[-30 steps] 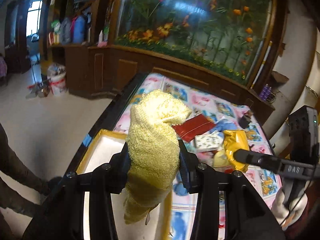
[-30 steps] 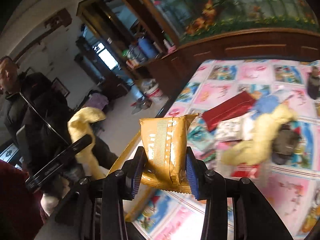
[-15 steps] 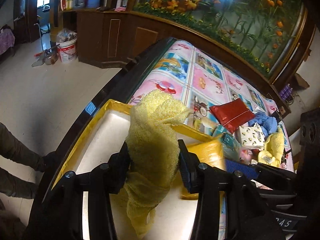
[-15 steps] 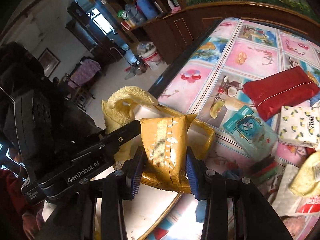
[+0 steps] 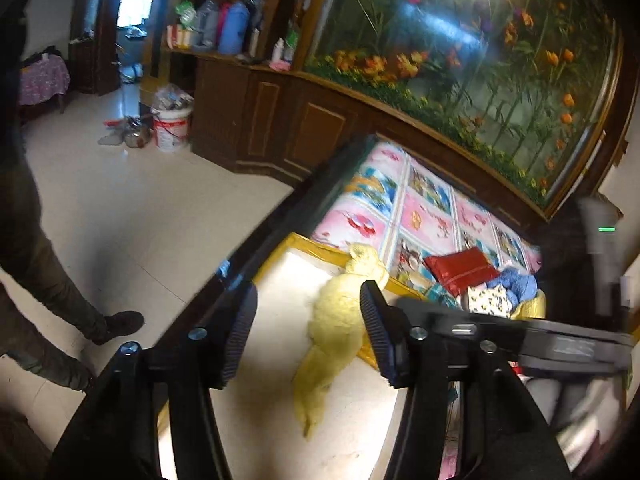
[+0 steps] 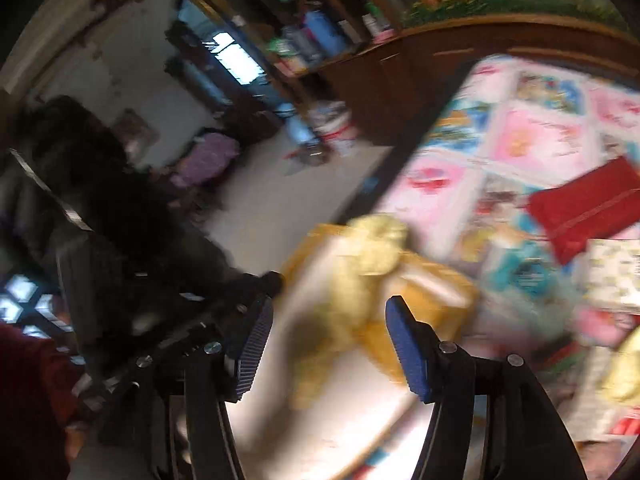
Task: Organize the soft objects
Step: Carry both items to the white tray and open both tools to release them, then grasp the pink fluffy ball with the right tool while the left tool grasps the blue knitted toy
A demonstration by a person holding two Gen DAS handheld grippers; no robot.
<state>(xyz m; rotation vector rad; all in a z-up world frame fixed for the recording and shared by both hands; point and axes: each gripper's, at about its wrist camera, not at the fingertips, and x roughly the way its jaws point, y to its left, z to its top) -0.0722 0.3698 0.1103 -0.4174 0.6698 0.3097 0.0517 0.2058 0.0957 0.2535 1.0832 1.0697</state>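
Left hand-held gripper (image 5: pixel 306 330) hovers above yellow cloth (image 5: pixel 336 328).

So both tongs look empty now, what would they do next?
Probably pull back and reach for the red pouch. The yellow cloth and gold pack already lie in the tray, both tongs have just opened, and more soft things wait on the mat.

Planted aquarium (image 5: pixel 460 60) in dark wooden cabinet (image 5: pixel 280 128), white bucket (image 5: pixel 172 128) on pale tiled floor (image 5: pixel 120 208), bottles (image 5: pixel 224 28) on shelf
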